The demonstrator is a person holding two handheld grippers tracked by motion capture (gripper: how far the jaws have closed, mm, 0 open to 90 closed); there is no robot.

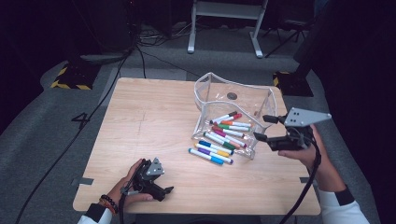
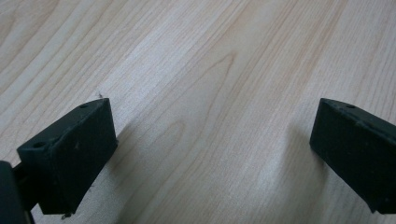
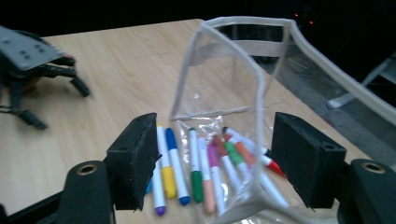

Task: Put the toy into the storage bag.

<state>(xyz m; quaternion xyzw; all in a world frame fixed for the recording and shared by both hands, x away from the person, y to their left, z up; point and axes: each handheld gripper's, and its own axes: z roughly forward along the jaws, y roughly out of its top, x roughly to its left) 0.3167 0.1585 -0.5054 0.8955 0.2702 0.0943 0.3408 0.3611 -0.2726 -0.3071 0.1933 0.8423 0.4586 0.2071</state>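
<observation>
Markers [image 1: 223, 138]: a row lying half inside the mouth of a clear pouch [image 1: 233, 100] on the surface [image 1: 149, 116], long axes apparently crosswise to the right gripper [image 1: 261, 127], just beside, empty, jaws wide. Left gripper [image 1: 163, 191]: well apart, open, empty.

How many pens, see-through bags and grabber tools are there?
Marker pens: about 10; they overlap, so the count is not exact
Clear pouch: 1
Grippers: 2, the left gripper and the right gripper
Total: about 13
</observation>
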